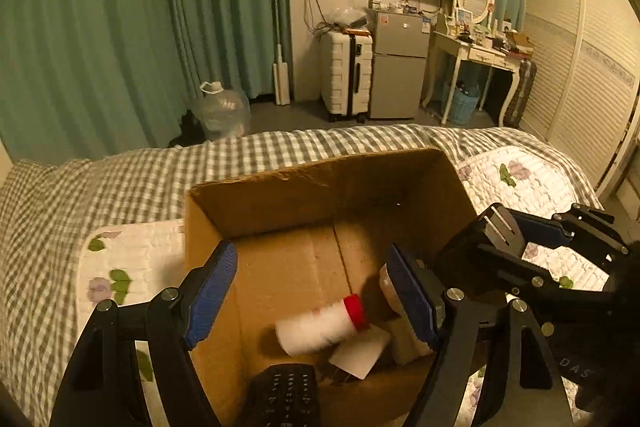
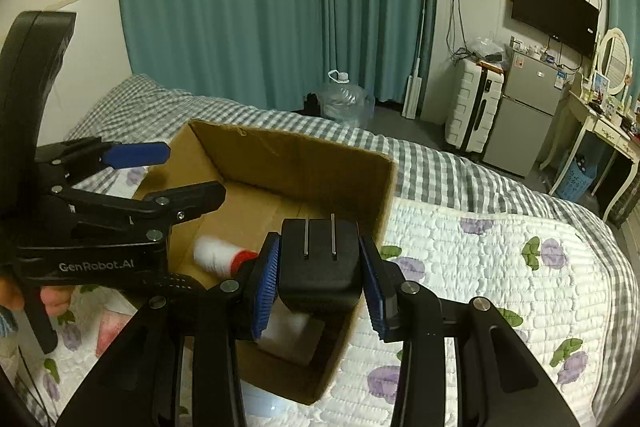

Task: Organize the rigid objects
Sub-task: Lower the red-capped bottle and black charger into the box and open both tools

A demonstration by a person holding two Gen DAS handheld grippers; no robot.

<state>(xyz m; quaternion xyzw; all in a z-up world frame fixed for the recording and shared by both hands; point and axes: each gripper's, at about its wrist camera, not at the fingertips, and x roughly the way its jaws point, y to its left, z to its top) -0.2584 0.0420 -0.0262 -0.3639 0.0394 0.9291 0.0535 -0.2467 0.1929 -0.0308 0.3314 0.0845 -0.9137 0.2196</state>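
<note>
An open cardboard box (image 1: 320,183) stands on the bed and also shows in the right wrist view (image 2: 296,155). Inside lie a white bottle with a red cap (image 1: 320,327), a white card (image 1: 360,353), a beige item (image 1: 404,343) and a black remote (image 1: 286,395). My left gripper (image 1: 312,291) is open over the box and empty. My right gripper (image 2: 320,283) is shut on a black plug adapter (image 2: 320,263) with two metal prongs, held above the box's right rim. The adapter also shows in the left wrist view (image 1: 496,231).
The box sits on a white floral quilt (image 2: 480,267) over a grey checked bedspread (image 1: 120,179). Beyond the bed are teal curtains, a water jug (image 1: 220,111), a white suitcase (image 1: 346,75), a small fridge (image 1: 400,63) and a dressing table (image 1: 476,55).
</note>
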